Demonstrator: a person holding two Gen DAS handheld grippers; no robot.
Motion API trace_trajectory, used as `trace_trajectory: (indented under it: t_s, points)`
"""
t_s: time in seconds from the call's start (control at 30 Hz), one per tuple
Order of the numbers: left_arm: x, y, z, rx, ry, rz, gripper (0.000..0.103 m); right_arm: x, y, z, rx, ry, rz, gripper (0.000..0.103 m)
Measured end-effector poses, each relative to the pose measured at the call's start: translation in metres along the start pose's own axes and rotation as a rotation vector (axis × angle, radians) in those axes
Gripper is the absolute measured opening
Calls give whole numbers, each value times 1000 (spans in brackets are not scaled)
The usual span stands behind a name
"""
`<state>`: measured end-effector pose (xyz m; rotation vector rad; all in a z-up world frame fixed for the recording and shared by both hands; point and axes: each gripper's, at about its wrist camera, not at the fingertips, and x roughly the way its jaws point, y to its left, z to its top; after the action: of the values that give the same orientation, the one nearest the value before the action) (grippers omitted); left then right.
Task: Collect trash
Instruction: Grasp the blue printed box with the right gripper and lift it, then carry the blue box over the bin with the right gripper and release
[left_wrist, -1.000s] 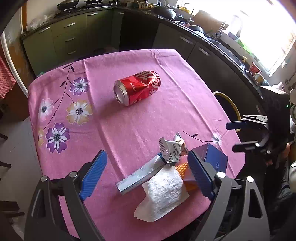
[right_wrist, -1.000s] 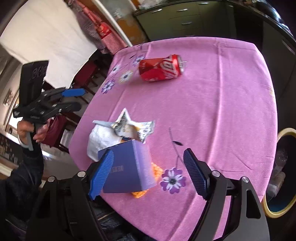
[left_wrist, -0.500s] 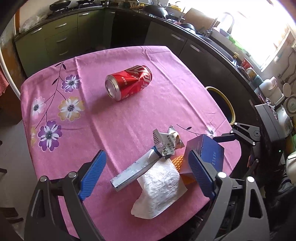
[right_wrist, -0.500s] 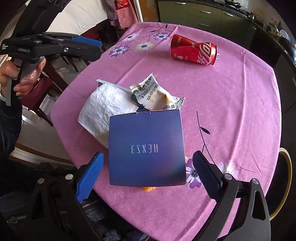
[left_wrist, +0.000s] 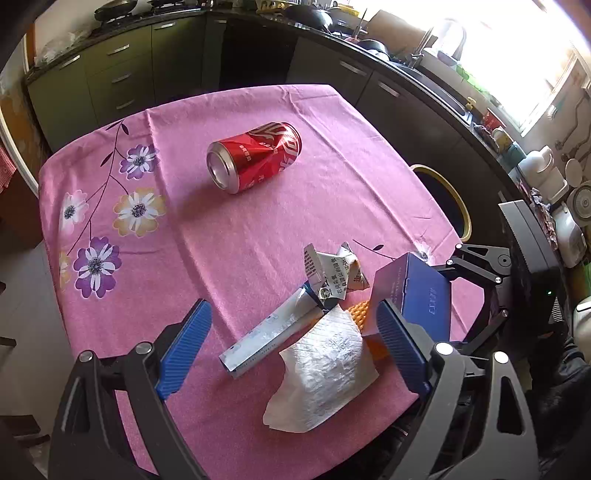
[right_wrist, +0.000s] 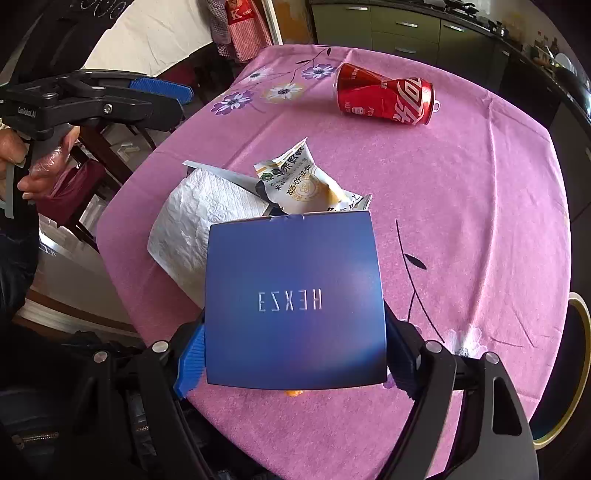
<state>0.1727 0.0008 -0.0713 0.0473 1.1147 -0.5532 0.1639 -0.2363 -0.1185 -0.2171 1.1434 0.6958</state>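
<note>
A pile of trash lies at the near edge of the pink flowered table (left_wrist: 258, 229). My right gripper (right_wrist: 291, 354) is shut on a blue box (right_wrist: 295, 299) and its fingers press the box's two sides; the box also shows in the left wrist view (left_wrist: 424, 295). Beside it lie a white napkin (left_wrist: 325, 373), a crumpled snack wrapper (left_wrist: 332, 273), a flattened silver tube (left_wrist: 266, 339) and something orange (left_wrist: 358, 312) half hidden under the box. A dented red cola can (left_wrist: 255, 157) lies on its side further away. My left gripper (left_wrist: 291, 347) is open and empty above the tube and napkin.
A bin with a yellow rim (left_wrist: 448, 201) stands on the floor by the table's right side, also in the right wrist view (right_wrist: 581, 365). Kitchen cabinets (left_wrist: 122, 74) and a cluttered counter run behind. Chairs (right_wrist: 92, 155) stand at the other side.
My right gripper came in over the table edge and closed on the sides of the blue box. My left gripper stayed open, shifting slightly above the pile.
</note>
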Motion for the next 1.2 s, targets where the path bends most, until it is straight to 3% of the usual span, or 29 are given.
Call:
trace_trajectory:
  t_s: [0.23,0.37,0.47,0.57,0.73,0.97,1.1,1.2]
  points:
    - [1,-4,1,16,2,-4,86,-22,-10,-6,51,-61,13,79]
    - [4,-4,3,18,10,3,86,-53,-34,-14,127,-140,3,79]
    - [5,-5,3,24,14,6,86,-85,-72,-26,238,-212,-68,79]
    - [6,-7,5,29,15,6,87,-108,-129,-44,389,-249,-198,79]
    - [10,-12,7,40,21,2,87,-103,-225,-85,621,-167,-397,79]
    - [14,-18,10,55,36,10,87,-60,-302,-122,786,-58,-445,79]
    - [18,-21,10,65,52,16,87,-44,-323,-128,816,-45,-438,81]
    - [21,-25,13,82,58,15,88,-49,-329,-134,840,-67,-482,88]
